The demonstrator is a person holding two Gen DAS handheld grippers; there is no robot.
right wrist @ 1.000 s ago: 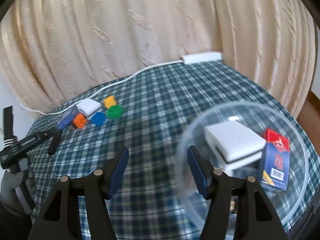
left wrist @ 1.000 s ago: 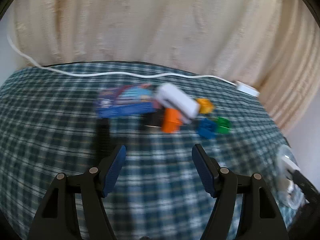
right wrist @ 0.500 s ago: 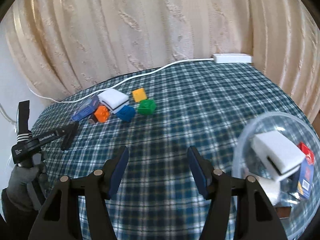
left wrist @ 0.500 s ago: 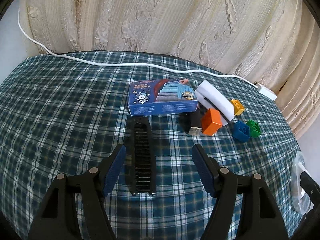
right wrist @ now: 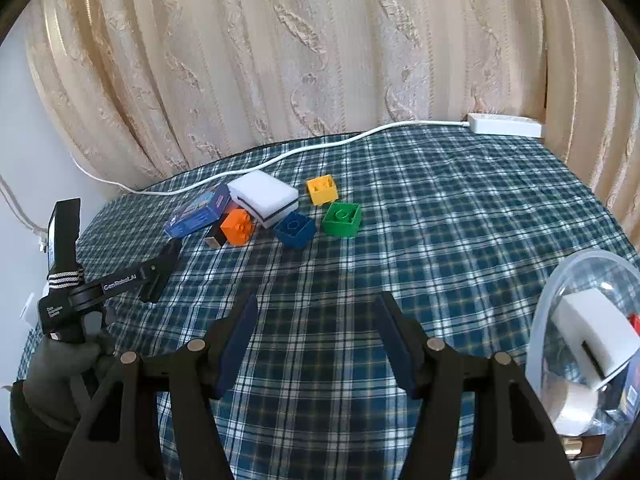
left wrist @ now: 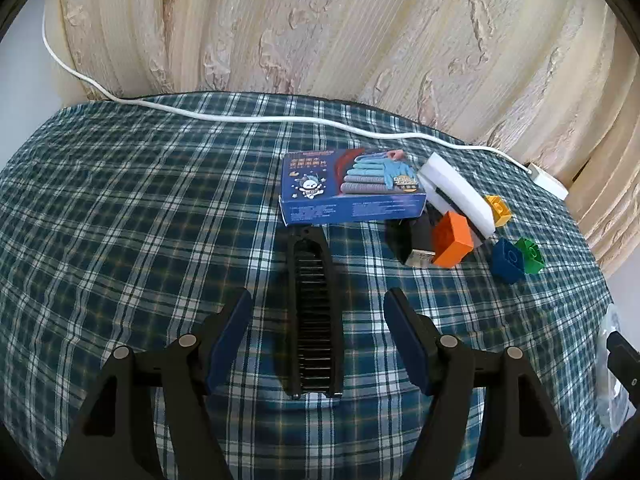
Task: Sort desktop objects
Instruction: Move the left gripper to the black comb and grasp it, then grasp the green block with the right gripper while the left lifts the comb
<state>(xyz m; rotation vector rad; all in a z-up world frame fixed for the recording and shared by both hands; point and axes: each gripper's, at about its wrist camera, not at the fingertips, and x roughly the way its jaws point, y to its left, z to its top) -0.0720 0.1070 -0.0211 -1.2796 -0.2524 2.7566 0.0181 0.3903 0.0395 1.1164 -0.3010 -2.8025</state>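
Lying flat on the plaid tablecloth [left wrist: 132,216], the black comb [left wrist: 314,312] is running its long axis near to far in the left wrist view, its far tip almost touching the blue box [left wrist: 352,188] and its near end sitting between the fingers of the left gripper [left wrist: 318,336], whose jaws are standing wide apart with no pad pressing on it. Just right of the box, a white sponge [left wrist: 456,192] is leaning over an orange brick [left wrist: 454,240] and a small black-and-silver item [left wrist: 412,246], with yellow [left wrist: 498,208], blue [left wrist: 508,258] and green [left wrist: 530,254] bricks trailing off rightward. Only the right wrist view is showing the clear plastic container [right wrist: 576,280] at its right edge, holding a white block [right wrist: 592,336], and the gloved hand [right wrist: 60,364] carrying the left gripper [right wrist: 160,264] at far left; the comb is mostly hidden there. The right gripper [right wrist: 316,340] is hanging over bare cloth, jaws parted and empty. Broad open cloth is spreading left of the comb and between the bricks and the container. A white cable [left wrist: 240,118] is running along the far edge beside the cream curtain [left wrist: 340,28].
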